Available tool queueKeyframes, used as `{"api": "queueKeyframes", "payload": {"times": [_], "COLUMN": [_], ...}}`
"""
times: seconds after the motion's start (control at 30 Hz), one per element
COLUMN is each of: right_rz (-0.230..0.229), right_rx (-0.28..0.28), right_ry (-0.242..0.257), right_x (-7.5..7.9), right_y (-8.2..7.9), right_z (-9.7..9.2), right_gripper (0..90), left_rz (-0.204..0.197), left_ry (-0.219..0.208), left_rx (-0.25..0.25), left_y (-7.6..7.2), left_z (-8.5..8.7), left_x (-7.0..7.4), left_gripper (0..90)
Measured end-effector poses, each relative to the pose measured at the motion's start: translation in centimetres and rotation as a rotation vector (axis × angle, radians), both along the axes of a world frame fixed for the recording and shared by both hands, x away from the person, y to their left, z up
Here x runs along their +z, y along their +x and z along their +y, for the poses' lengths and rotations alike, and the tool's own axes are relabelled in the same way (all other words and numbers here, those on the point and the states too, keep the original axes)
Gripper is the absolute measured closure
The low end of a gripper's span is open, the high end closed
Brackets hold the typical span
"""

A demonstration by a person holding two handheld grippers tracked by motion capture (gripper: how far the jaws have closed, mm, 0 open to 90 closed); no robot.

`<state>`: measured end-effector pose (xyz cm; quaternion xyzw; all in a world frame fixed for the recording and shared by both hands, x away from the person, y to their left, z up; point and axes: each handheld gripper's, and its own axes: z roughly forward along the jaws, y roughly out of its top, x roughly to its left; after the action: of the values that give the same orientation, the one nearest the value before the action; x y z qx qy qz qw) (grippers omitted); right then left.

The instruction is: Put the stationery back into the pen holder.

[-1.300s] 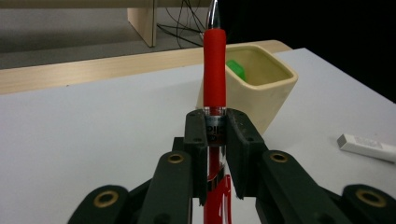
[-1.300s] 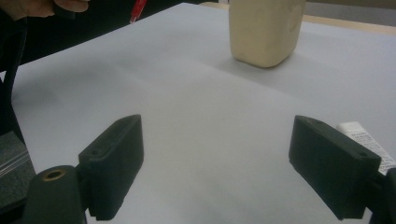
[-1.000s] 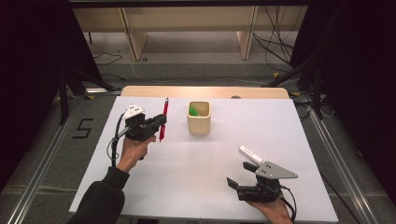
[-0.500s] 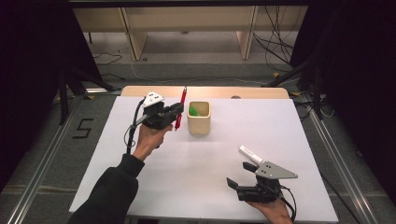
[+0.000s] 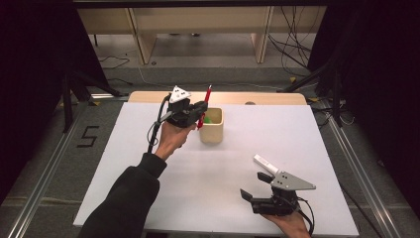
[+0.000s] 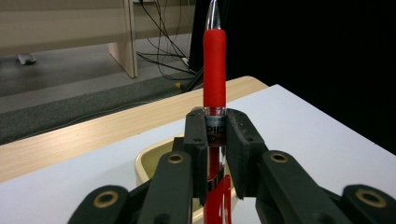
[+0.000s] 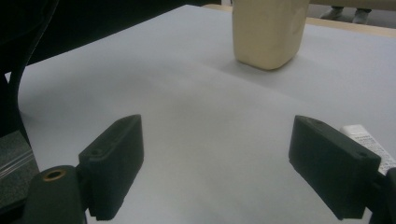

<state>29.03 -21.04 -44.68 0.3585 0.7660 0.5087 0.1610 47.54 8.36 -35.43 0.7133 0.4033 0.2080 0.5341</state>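
Upper centre of the frame: the left gripper (image 5: 199, 113) clamps a red pen (image 5: 204, 105) upright (over the beige cup (image 5: 212, 130)); lower right, the right gripper (image 5: 253, 187) rests with jaws spread on the white tabletop (image 5: 297, 134).

Left gripper (image 5: 200, 110) with red pen (image 5: 204, 106) now higher, beside the cup (image 5: 212, 130)
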Motion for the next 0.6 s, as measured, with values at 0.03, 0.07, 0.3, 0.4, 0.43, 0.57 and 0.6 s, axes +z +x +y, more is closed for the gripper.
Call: {"api": "queueKeyframes", "payload": {"times": [0.03,0.07,0.3,0.4,0.43,0.57,0.6], "right_rz": [0.0,0.0,0.001,0.001,0.001,0.001,0.001], "right_rx": [0.0,0.001,0.002,0.003,0.003,0.004,0.004], "right_ry": [0.0,0.0,0.002,0.002,0.002,0.001,0.001], "right_x": [0.0,0.0,0.0,0.0,0.0,0.0,0.0], "right_y": [0.0,0.0,0.0,0.0,0.0,0.0,0.0], "right_z": [0.0,0.0,0.0,0.0,0.0,0.0,0.0], "right_gripper": [18.6,18.6,18.6,18.6,18.6,18.6,18.6], "left_rz": [0.0,0.004,0.027,0.025,0.026,0.02,0.02], "left_ry": [0.0,0.001,0.01,0.019,0.02,0.032,0.032], "left_rx": [0.0,0.003,0.021,0.023,0.023,0.025,0.025], "left_y": [0.0,0.2,1.7,2.0,2.1,2.5,2.5], "left_z": [0.0,-0.1,-1.0,-1.2,-1.4,-2.0,-2.0], "left_x": [0.0,0.0,-0.4,-0.4,-0.4,-0.2,-0.2], "left_gripper": [79.0,79.0,79.0,79.0,79.0,79.0,79.0]}}
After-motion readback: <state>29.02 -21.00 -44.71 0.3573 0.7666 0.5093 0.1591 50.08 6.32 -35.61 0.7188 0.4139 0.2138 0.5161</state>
